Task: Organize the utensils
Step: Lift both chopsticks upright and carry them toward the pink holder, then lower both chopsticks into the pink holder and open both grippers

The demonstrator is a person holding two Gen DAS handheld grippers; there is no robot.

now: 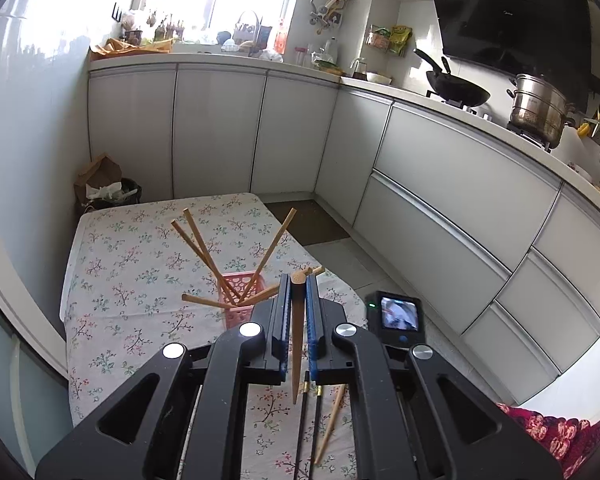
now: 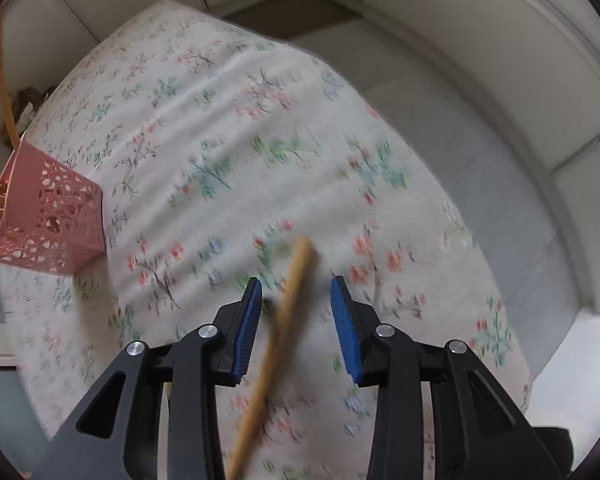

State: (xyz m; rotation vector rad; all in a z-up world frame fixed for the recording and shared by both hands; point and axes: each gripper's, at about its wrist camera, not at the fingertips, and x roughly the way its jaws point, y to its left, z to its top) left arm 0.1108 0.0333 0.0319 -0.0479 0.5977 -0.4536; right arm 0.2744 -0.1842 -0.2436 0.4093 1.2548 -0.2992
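Observation:
My left gripper (image 1: 298, 286) is shut on a brown wooden utensil (image 1: 298, 340) and holds it above the table, near and to the right of the pink perforated basket (image 1: 240, 300). The basket holds several wooden chopsticks (image 1: 198, 240) that fan outward. A pair of black chopsticks (image 1: 304, 428) and a light wooden stick (image 1: 332, 424) lie on the cloth below the left gripper. My right gripper (image 2: 296, 292) is open, low over a wooden stick (image 2: 284, 320) that lies on the cloth between its fingers. The pink basket (image 2: 48, 216) is far left in the right wrist view.
The table has a floral cloth (image 1: 140, 272). A small black device with a screen (image 1: 396, 318) stands near the table's right edge. White kitchen cabinets (image 1: 440, 184) run behind and to the right. A bin with paper bags (image 1: 108, 188) sits at the far left corner.

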